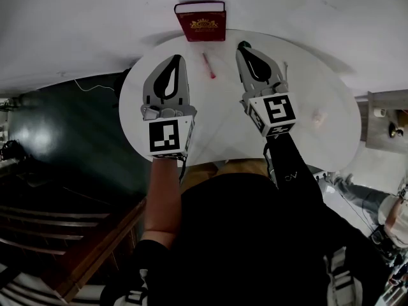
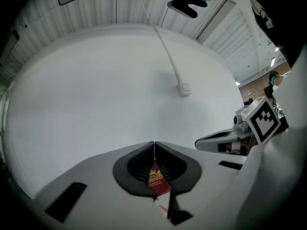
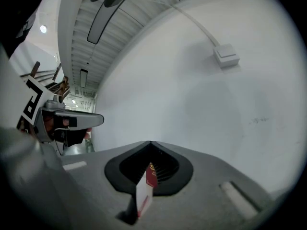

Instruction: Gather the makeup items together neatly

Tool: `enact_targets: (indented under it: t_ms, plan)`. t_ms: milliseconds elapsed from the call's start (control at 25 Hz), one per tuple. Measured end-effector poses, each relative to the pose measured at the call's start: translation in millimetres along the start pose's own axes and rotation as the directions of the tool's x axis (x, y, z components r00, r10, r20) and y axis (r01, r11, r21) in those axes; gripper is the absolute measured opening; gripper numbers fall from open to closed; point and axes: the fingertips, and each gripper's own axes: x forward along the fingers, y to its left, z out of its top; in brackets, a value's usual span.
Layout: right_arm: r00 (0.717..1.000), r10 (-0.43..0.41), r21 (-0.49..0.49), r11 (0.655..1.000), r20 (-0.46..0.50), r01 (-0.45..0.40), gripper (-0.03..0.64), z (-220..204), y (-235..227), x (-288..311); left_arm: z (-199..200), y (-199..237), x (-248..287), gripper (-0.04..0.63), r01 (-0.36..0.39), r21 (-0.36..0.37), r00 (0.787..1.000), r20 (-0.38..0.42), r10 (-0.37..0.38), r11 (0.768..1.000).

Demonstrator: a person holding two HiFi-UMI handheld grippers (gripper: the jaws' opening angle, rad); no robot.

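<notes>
A round white table [image 1: 331, 101] carries a dark red box [image 1: 199, 23] with a gold crest at its far edge. A thin pink-red stick [image 1: 208, 65] lies just in front of the box. My left gripper [image 1: 176, 57] hovers left of the stick, its jaws shut with nothing between them. My right gripper [image 1: 243, 44] hovers right of the stick, also shut and holding nothing. In the left gripper view the box [image 2: 158, 181] shows through the hollow behind the closed tips [image 2: 154, 143]. The right gripper view shows the box [image 3: 146, 188] the same way, side-on.
A small white item [image 1: 317, 115] lies on the table's right side. A white wall with a cable and a small box [image 2: 184, 88] stands right behind the table. Dark floor [image 1: 57, 139] lies to the left, and wooden boards [image 1: 95, 247] at the lower left.
</notes>
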Motion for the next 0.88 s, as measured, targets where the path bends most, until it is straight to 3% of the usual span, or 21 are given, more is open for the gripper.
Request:
enact_targets:
  t_ms: [200, 440, 880]
  plan:
    - [0.991, 0.050, 0.006, 0.999, -0.126, -0.050, 0.005, -39, 20, 32, -3, 16, -1, 0.009, 0.009, -0.022, 1.000, 0.010, -0.008, 1.000]
    - [0.952, 0.064, 0.045, 0.998, -0.299, -0.053, 0.051, -115, 38, 71, -23, 38, -6, 0.009, 0.006, -0.068, 1.000, 0.001, -0.006, 0.998]
    - [0.784, 0.028, 0.006, 0.999, -0.620, -0.031, 0.103, -256, 39, 107, -56, 80, -21, 0.009, -0.026, -0.086, 0.999, -0.050, 0.022, 0.996]
